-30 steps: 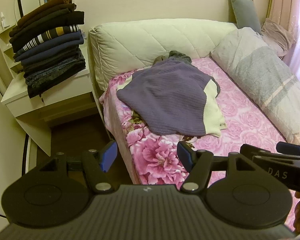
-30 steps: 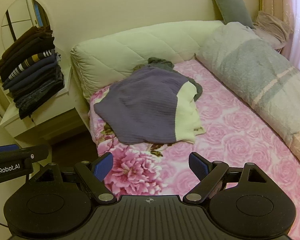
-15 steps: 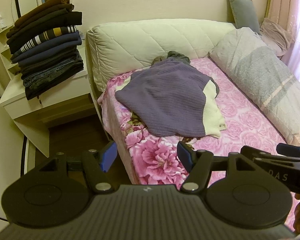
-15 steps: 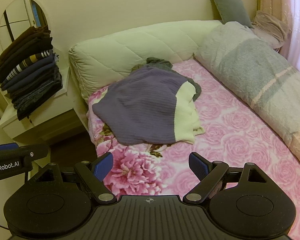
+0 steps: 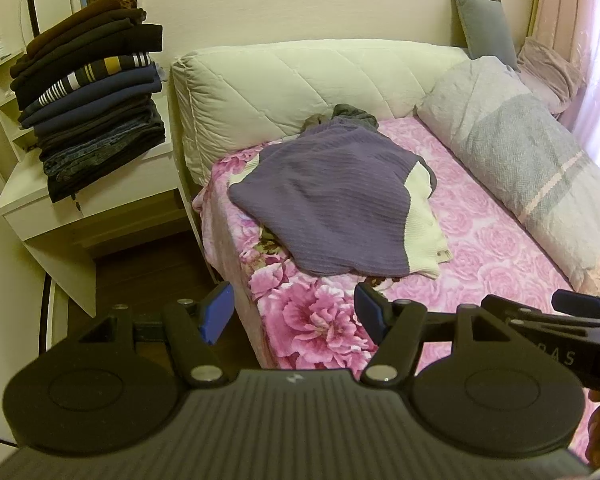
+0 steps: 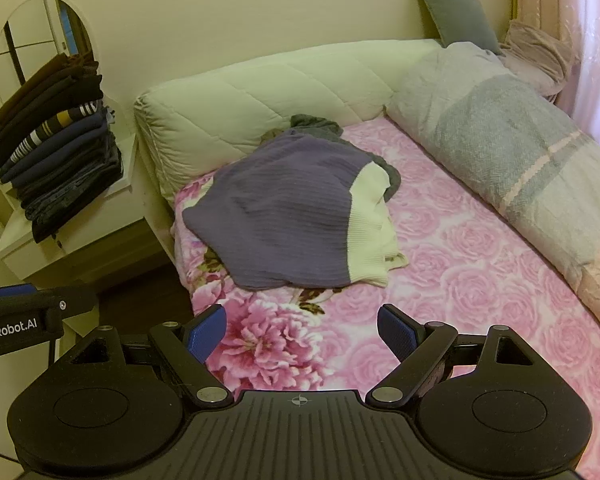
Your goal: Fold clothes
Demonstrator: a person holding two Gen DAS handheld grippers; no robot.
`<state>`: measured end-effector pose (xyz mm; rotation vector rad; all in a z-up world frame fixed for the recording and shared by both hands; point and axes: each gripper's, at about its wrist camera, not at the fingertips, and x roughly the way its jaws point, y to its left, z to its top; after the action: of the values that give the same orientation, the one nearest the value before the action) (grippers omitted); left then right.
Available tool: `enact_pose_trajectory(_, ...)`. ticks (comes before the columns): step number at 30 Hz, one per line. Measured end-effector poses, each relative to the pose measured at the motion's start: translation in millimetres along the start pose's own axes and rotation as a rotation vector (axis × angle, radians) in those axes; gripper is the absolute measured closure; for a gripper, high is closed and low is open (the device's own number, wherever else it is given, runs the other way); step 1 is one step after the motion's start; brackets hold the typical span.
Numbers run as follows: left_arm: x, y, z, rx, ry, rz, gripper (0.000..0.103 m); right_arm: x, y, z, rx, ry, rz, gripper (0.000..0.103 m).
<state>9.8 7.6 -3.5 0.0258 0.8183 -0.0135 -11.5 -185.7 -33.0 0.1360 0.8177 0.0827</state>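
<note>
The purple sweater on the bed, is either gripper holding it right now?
No, the purple sweater lies loose on the bed, while the left gripper and right gripper hang open short of it.

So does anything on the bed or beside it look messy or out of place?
The purple and cream sweater lies rumpled and unfolded on the pink floral blanket, covering a grey garment bunched against the headboard. The stack of folded clothes on the white side table leans slightly but holds.
</note>
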Motion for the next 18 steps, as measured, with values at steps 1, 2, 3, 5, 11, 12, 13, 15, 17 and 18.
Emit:
enact_pose_trajectory(1,0.2,0.0,0.1,0.0,0.0,0.0,0.04,-0.4,-0.4,-0.6,0.0,0.0,0.0,0.017)
enact_pose_trajectory(2,0.2,0.1,0.2,0.0,0.0,0.0,0.04,-0.8,0.3,-1.8,-0.001,0.0,-0.001,0.017)
enact_pose_trajectory(3,-0.5,0.5,0.2,-0.001,0.0,0.0,0.04,-1.3,0.5,-2.1,0.0,-0.001,-0.001,0.017)
enact_pose_trajectory(5,-1.3,0.3,0.1,0.0,0.0,0.0,0.04,-2.1,1.4,-2.3,0.001,-0.001,-0.003,0.017)
enact_pose_trajectory(11,-1.5,1.7,1.4,0.005,0.001,-0.003,0.04,-3.3,2.4,-3.2,0.007,-0.001,-0.006,0.017)
enact_pose_trajectory(12,-1.3,1.8,1.8,0.005,0.001,-0.002,0.04,-3.4,2.9,-3.5,0.008,0.0,-0.006,0.017)
enact_pose_trajectory(13,-1.4,1.8,1.9,0.005,0.001,-0.002,0.04,-3.6,3.4,-3.9,0.008,0.0,-0.007,0.017)
enact_pose_trajectory(15,-1.5,1.0,2.0,0.007,0.0,-0.002,0.04,-3.9,3.4,-4.2,0.009,-0.001,-0.007,0.017)
enact_pose_trajectory(17,-2.1,-0.3,2.1,0.01,-0.002,-0.003,0.04,-3.6,3.2,-3.7,0.012,0.0,-0.008,0.017)
enact_pose_trajectory(18,-2.2,-1.1,1.8,0.012,-0.003,-0.004,0.04,-3.7,2.4,-3.7,0.015,-0.001,-0.009,0.017)
